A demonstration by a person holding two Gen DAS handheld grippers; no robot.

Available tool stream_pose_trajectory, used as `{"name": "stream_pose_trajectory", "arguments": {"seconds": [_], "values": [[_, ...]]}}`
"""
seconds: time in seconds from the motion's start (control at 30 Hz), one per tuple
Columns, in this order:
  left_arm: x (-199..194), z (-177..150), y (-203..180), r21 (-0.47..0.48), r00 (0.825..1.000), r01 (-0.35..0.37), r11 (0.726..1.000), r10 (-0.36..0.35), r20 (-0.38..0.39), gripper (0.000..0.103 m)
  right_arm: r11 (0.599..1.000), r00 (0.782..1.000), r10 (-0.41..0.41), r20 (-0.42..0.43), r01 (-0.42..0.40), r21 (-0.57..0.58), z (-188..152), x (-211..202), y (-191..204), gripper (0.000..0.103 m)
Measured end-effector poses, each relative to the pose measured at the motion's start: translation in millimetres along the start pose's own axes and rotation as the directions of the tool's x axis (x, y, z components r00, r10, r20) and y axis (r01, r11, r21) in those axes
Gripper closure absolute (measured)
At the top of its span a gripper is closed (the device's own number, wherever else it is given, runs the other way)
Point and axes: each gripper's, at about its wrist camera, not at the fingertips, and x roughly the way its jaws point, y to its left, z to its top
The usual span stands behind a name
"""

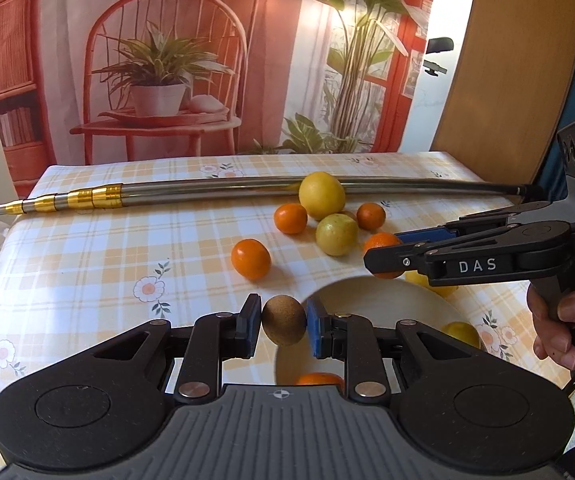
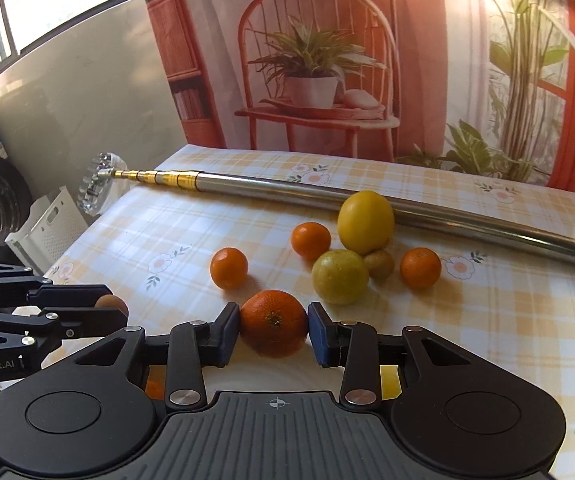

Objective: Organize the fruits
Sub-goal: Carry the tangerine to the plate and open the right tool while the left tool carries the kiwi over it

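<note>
My left gripper (image 1: 283,320) is shut on a brown kiwi (image 1: 283,322), held over the left rim of a white plate (image 1: 371,308). An orange (image 1: 319,378) and a yellow fruit (image 1: 461,332) lie in the plate. In the right wrist view my right gripper (image 2: 273,326) is shut on an orange (image 2: 273,323) above the plate (image 2: 271,374). The left wrist view shows that gripper (image 1: 387,250) from the side. Loose on the cloth are three oranges (image 2: 229,268) (image 2: 310,241) (image 2: 420,268), a big yellow fruit (image 2: 365,222), a green-yellow fruit (image 2: 340,277) and a small brown fruit (image 2: 379,264).
A long metal telescopic pole (image 1: 247,190) lies across the far side of the checked tablecloth (image 1: 87,264), just behind the fruit. A hand (image 1: 555,320) holds the right gripper's handle. A white crate (image 2: 51,224) stands beyond the table's left edge.
</note>
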Motion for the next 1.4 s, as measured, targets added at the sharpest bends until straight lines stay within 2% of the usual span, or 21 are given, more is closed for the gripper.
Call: {"name": "stream_pose_trajectory", "arguments": {"seconds": [0.13,0.37,0.73,0.87,1.03,1.27,1.4], "values": [[-0.8,-9.0,-12.5,0.022,1.000,0.023,0.999,-0.023,-0.021,0.077,0.999,1.000,-0.014,0.026,0.013,0.049,-17.3,-17.0,-8.6,0.069],[-1.3,-24.7,-30.5,0.051,0.997,0.059,0.997,-0.056,-0.053,0.077,0.989,0.999,-0.035,0.023,0.031,0.141,-38.0,-26.5,-26.3,0.069],[9.5,-43.5,-31.8,0.030,0.985,0.090,0.996,-0.084,-0.150,0.077,0.987,0.999,-0.048,-0.005,0.048,0.152,-47.7,-20.4,-21.5,0.069],[13.5,-45.7,-31.3,0.029,0.984,0.076,0.997,-0.070,-0.163,0.077,0.988,0.998,-0.060,-0.024,0.063,0.138,-48.0,-16.6,-19.5,0.069],[17.2,-49.8,-35.9,0.083,0.986,0.029,0.996,-0.015,-0.169,0.077,0.989,0.996,-0.074,-0.054,0.080,0.126,-48.4,-9.5,-17.6,0.069],[17.1,-52.0,-38.8,0.117,0.988,0.011,0.993,0.007,-0.153,0.077,0.988,0.992,-0.089,-0.092,0.099,0.115,-49.9,-0.4,-15.5,0.069],[19.7,-53.7,-36.6,0.104,0.987,0.005,0.995,0.012,-0.162,0.077,0.987,0.989,-0.096,-0.110,0.108,0.116,-52.0,2.9,-16.3,0.069]]}}
